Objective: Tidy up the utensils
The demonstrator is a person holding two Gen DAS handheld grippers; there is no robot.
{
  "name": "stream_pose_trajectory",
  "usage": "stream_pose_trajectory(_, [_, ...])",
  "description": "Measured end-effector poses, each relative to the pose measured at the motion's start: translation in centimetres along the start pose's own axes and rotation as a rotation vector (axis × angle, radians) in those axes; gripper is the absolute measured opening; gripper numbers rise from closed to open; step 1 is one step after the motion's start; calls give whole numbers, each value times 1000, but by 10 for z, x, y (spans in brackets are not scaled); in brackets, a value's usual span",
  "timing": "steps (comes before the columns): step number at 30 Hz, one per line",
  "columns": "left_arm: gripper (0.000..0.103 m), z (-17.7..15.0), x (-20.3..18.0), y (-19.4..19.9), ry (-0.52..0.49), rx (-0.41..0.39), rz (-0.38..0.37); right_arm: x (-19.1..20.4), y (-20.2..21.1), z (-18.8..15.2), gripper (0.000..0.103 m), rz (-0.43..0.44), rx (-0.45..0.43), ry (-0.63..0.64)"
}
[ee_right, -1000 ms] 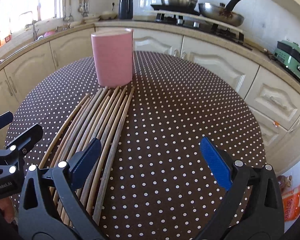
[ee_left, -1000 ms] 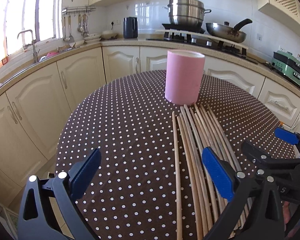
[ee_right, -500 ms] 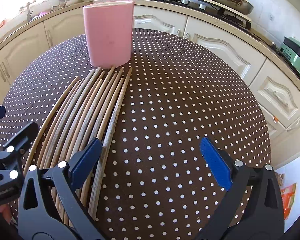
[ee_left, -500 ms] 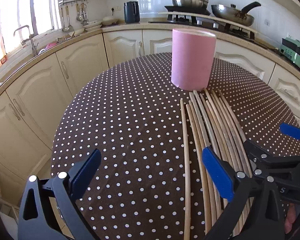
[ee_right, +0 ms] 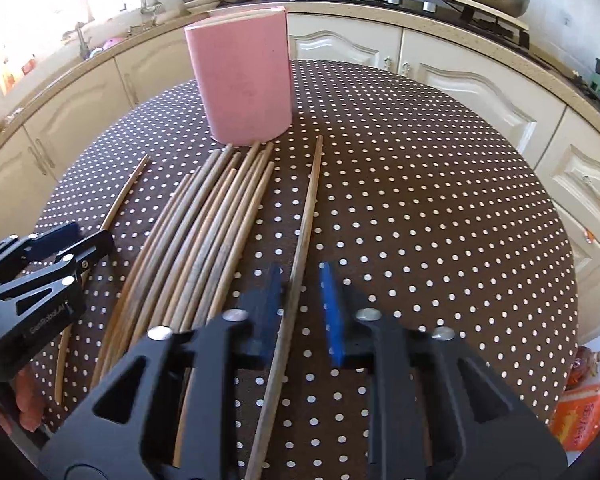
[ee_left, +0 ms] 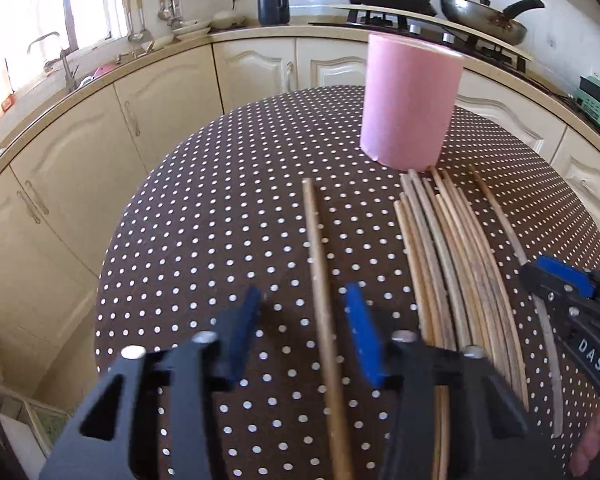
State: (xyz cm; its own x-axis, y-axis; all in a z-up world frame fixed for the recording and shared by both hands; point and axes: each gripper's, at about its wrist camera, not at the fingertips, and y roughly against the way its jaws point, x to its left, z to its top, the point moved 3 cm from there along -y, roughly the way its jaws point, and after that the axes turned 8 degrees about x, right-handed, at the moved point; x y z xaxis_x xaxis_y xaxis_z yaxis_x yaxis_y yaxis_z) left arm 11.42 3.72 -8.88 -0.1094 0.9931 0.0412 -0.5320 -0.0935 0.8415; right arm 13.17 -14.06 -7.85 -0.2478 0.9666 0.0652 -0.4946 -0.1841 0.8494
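Observation:
A pink cylindrical holder [ee_left: 410,104] [ee_right: 244,80] stands upright on the dotted round table [ee_left: 228,216]. A bundle of wooden chopsticks [ee_left: 452,256] [ee_right: 204,232] lies in front of it. My left gripper [ee_left: 304,332] is partly closed around a single chopstick [ee_left: 320,276] lying apart at the bundle's left; a gap shows on both sides. My right gripper [ee_right: 300,308] is partly closed around a single chopstick [ee_right: 306,216] at the bundle's right; its left pad is near the stick, its right pad is apart.
Cream kitchen cabinets [ee_left: 80,152] curve around the table. A stove with pots and a pan [ee_left: 480,20] stands behind. An orange packet [ee_right: 580,412] lies on the floor at the right. The table edge falls away close on the left and right.
Both grippers have come down and forward over the outermost chopsticks and their jaws have narrowed from wide open. The two outer sticks now lie apart from the bundle.

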Motion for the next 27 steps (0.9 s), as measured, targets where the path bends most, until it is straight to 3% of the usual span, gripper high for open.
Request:
stream_pose_trajectory(2, [9,-1,-3,1,-11,-12,-2,-2,-1,1,9,27,0,-8])
stream_pose_trajectory(3, [7,-1,-3,1,-10,-16,1,-3,-1,2,8,38,0,-16])
stream_pose_trajectory(10, [6,-3,-3,5,-24,-48,-72,-16,3,-3,6,94,-19,-97])
stream_pose_trajectory(15, [6,-2,-2,11,-23,-82,-99,-18,17,-7,6,93,-77,-106])
stream_pose_trajectory(23, [6,10,7,38,14,-208,-129,-24,41,-6,6,109,-185,-137])
stream_pose_trajectory(27, [6,17,6,44,13,-226,-130,-16,40,-2,7,69,-155,-91])
